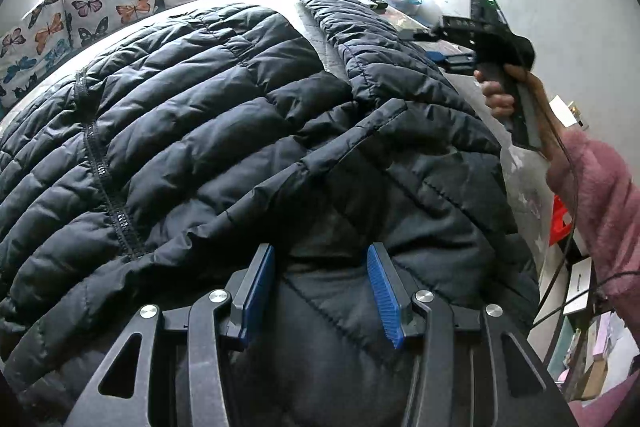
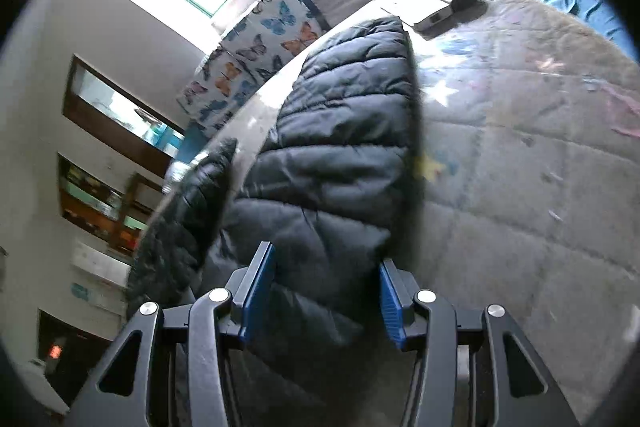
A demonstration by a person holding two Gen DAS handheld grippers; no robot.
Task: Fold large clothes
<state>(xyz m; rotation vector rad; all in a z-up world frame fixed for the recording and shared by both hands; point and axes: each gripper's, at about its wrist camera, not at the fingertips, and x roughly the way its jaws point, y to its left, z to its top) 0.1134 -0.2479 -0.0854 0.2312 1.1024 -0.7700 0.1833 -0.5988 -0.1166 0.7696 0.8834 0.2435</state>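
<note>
While both tongs gape, left gripper over black puffer jacket, right gripper above its sleeve edge, bare quilt alongside.

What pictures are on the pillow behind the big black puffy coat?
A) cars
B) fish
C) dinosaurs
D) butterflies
D: the pillow standing at the far edge of the bed, beyond the black puffy coat, is printed with blue, orange and pink butterflies.
</note>
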